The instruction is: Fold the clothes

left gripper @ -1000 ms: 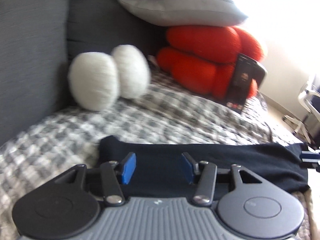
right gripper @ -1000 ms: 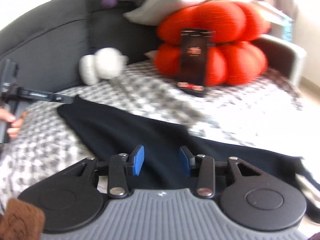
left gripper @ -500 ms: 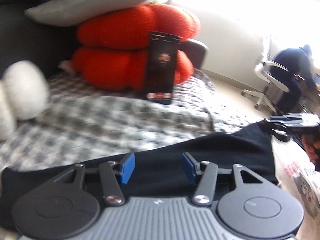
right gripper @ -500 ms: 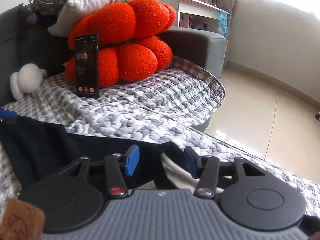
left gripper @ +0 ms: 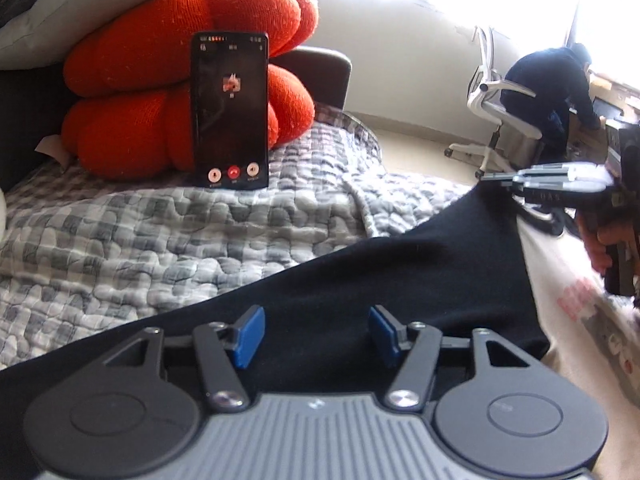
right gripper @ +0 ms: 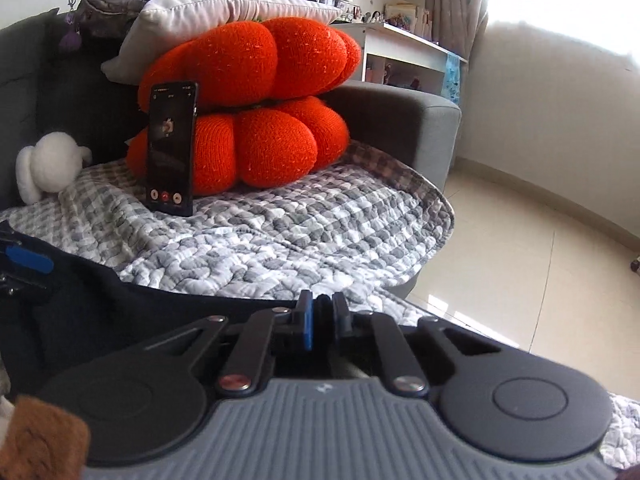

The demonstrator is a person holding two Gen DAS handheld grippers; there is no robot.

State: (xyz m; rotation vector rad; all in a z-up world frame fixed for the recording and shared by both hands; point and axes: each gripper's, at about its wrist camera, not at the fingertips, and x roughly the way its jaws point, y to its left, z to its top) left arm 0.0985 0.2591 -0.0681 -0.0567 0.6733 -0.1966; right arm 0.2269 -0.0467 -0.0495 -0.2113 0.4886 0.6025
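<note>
A black garment lies spread across the checked quilt. My left gripper hovers low over its near part; the jaws are opening, with black cloth beneath the gap and neither blue pad pressing on it. In the right wrist view my right gripper is closing, its pads nearly together on the garment's dark edge. The left wrist view shows the right gripper pinching the garment's raised far corner. A white printed garment lies under the black one at the right. The left gripper's blue pad shows at the left edge.
A phone leans against stacked orange cushions with a grey pillow on top. A white plush sits by the sofa back. The sofa arm and tiled floor lie to the right. A person sits on an office chair.
Both views have swung to the right along the black garment. The right gripper's jaws, apart half a second ago, have come together on the garment's edge. The left jaws stand slightly wider.
</note>
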